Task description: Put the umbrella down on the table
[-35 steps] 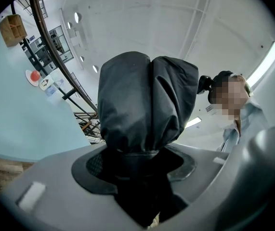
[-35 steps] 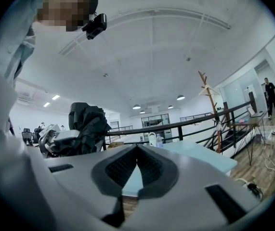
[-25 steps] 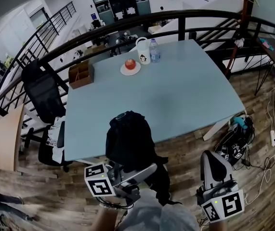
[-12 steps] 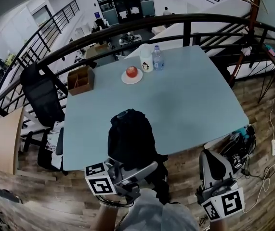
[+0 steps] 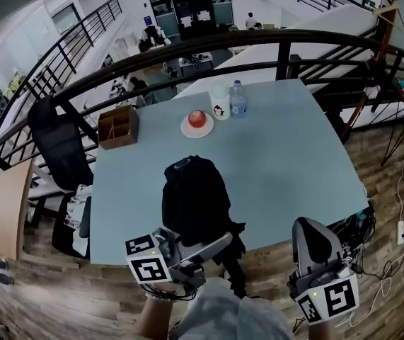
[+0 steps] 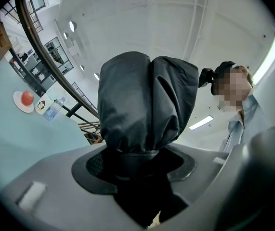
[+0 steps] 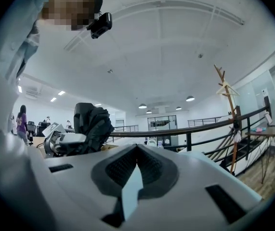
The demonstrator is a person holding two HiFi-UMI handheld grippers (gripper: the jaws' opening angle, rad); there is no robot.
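Note:
A folded black umbrella [image 5: 194, 200] stands nearly upright in my left gripper [image 5: 202, 250], whose jaws are shut on its lower end. In the left gripper view the umbrella [image 6: 147, 105] fills the space between the left gripper's [image 6: 137, 160] pads. Its upper part hangs over the near edge of the light blue table [image 5: 286, 154]. My right gripper [image 5: 313, 243] is at the lower right, short of the table's edge, shut on nothing. In the right gripper view the pads of the right gripper [image 7: 136, 153] meet, and the umbrella [image 7: 93, 121] shows to the left.
On the table's far side are a plate with an apple [image 5: 196, 122], a white mug [image 5: 220, 110], a water bottle [image 5: 238, 105] and a wooden box [image 5: 118, 126]. A black office chair [image 5: 60, 151] stands at the left. A dark railing [image 5: 187, 55] runs behind the table. Cables [image 5: 371, 218] lie on the floor at the right.
Both grippers and the umbrella have moved forward toward the table; more of the umbrella now lies over the tabletop. Both grips look unchanged.

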